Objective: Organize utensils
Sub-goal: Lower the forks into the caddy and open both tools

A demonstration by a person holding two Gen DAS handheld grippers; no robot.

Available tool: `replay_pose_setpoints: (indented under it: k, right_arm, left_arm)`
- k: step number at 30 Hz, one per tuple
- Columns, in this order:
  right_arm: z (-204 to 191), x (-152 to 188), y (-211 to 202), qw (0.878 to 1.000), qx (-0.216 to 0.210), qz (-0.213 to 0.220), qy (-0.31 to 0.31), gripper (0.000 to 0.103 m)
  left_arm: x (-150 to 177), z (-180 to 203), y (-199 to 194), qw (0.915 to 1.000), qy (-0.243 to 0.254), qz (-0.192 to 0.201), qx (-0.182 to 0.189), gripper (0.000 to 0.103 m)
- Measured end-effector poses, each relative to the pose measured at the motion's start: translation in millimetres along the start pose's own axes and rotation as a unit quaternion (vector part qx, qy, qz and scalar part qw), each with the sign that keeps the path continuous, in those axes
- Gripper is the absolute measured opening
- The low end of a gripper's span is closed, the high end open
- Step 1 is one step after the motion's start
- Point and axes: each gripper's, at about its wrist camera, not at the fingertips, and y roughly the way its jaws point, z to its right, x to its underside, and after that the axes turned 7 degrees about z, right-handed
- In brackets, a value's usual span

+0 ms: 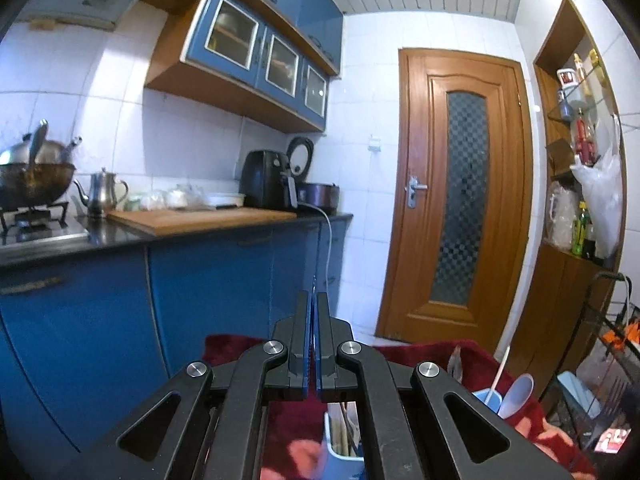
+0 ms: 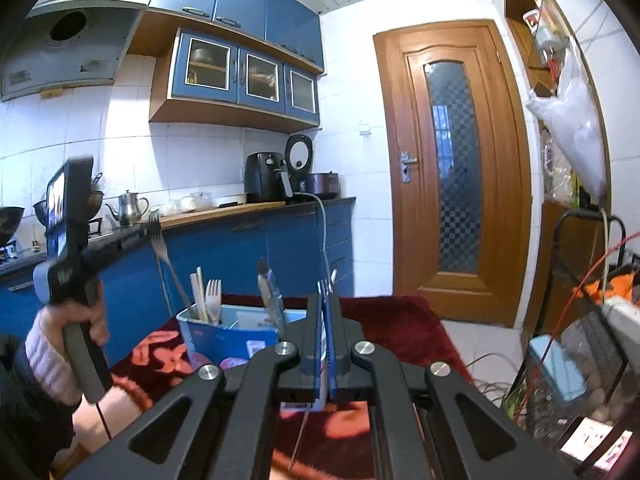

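**Forks going into the blue caddy**

The left gripper (image 2: 143,236), jaws closed, seems to pinch a metal fork (image 2: 164,264) by its neck. Its handle dips into the blue caddy (image 2: 228,332) at the left end. The right gripper (image 2: 327,300), just right of the caddy, is clamped on a thin fork (image 2: 327,282), tines up. Likely next: free the left fork, then carry the right one over the caddy.

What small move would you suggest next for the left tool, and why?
Probably ease the left tool open: it is shut on the metal fork, whose handle already seems to reach down into the blue box beside the white plastic fork, so it should settle there.
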Motion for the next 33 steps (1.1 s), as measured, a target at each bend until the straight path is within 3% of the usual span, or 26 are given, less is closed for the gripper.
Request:
replay_pose_setpoints:
  k: [8, 18, 26, 33]
  right_arm:
    - [-3.2, -25.8, 18.1, 0.999, 0.02, 0.029, -0.027, 0.003]
    - [-14.7, -46.8, 61.0, 0.998, 0.032, 0.056, -0.028, 0.003]
    - [-23.1, -38.9, 86.4, 0.996, 0.041, 0.066, -0.042, 0.003]
    - [-23.1, -22.4, 103.7, 0.998, 0.024, 0.035, -0.038, 0.003]
  left_arm:
    - [35.1, 3.2, 13.2, 0.9996, 0.002, -0.027, 0.007, 0.001]
    - [54.5, -1.6, 18.6, 0.9989, -0.011, -0.044, 0.016, 0.001]
    - [59.8, -2.8, 20.6, 0.9984, -0.015, -0.049, 0.025, 0.001]
    - [62.2, -4.1, 23.0, 0.9979, -0.017, -0.056, 0.029, 0.001]
